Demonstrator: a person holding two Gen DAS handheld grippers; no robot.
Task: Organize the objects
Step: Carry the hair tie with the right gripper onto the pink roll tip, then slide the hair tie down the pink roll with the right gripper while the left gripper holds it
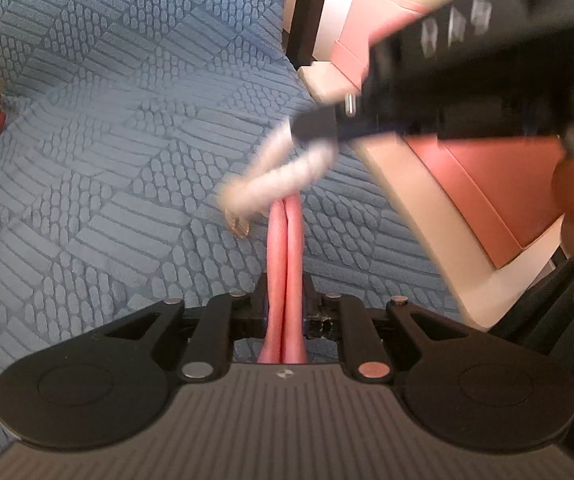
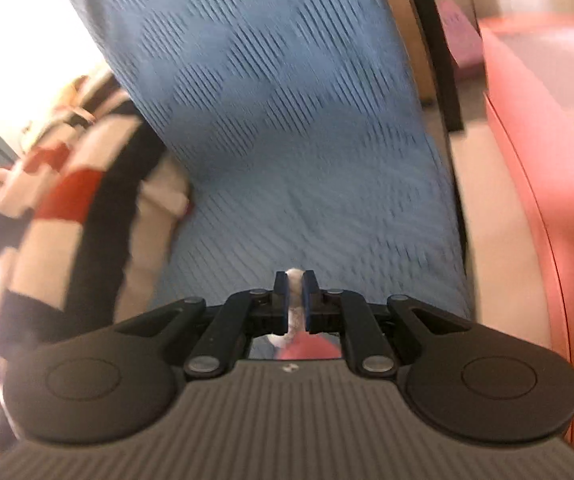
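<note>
Left gripper (image 1: 286,300), fingers nearly closed, pinches a doubled pink cord (image 1: 286,248) above a blue textured cover (image 1: 107,140). Right gripper (image 2: 295,300), likewise nearly closed, clamps the white rope (image 1: 283,176) looped around the pink cord's far end; a pink box (image 1: 499,184) lies beside.

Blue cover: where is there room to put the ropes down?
The blue cover lies bare on its left and middle, between the striped cloth and the pink box. It is crowded where the white rope crosses the pink rope.
</note>
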